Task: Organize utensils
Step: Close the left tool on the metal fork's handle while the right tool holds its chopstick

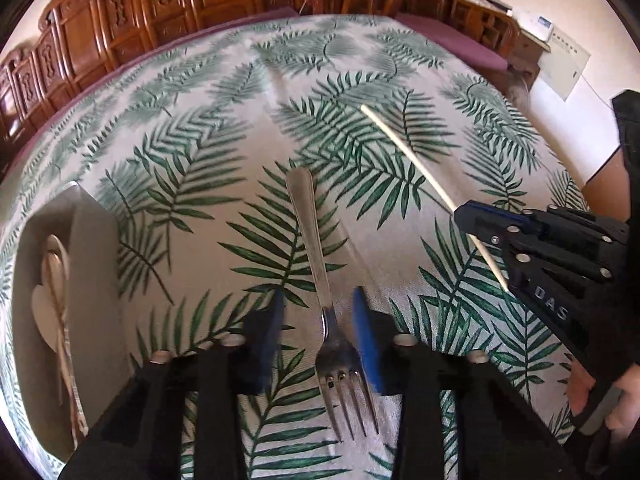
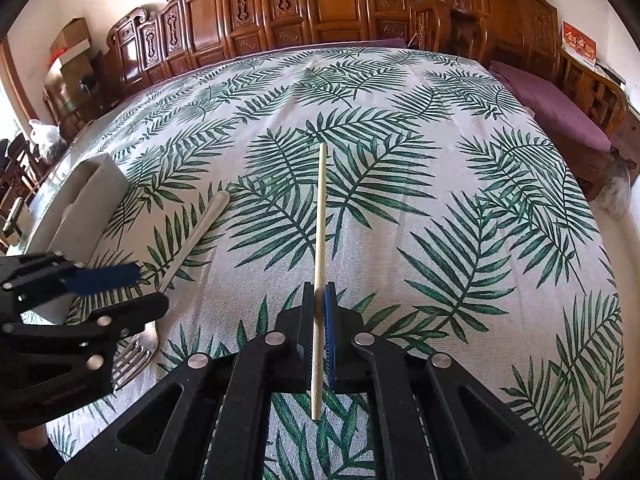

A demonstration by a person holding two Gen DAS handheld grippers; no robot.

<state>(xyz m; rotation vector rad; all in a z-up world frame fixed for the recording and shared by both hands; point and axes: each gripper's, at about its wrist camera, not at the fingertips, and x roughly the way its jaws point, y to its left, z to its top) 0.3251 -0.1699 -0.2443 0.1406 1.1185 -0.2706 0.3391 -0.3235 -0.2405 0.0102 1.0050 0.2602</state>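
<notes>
A steel fork (image 1: 320, 280) lies on the leaf-print tablecloth, handle pointing away, tines toward me. My left gripper (image 1: 318, 300) is open, its blue pads either side of the fork's neck, not closed on it. The fork also shows in the right wrist view (image 2: 188, 240), partly behind the left gripper (image 2: 120, 292). My right gripper (image 2: 319, 296) is shut on a pale wooden chopstick (image 2: 320, 216) and holds it pointing forward. In the left wrist view the right gripper (image 1: 476, 220) and its chopstick (image 1: 404, 152) sit at the right.
A grey utensil tray (image 1: 92, 240) stands at the left with spoons (image 1: 56, 304) lying in it; it shows in the right wrist view (image 2: 88, 200) too. Carved wooden chairs (image 2: 320, 4) line the far table edge. A purple-cushioned bench (image 2: 552, 104) is at the right.
</notes>
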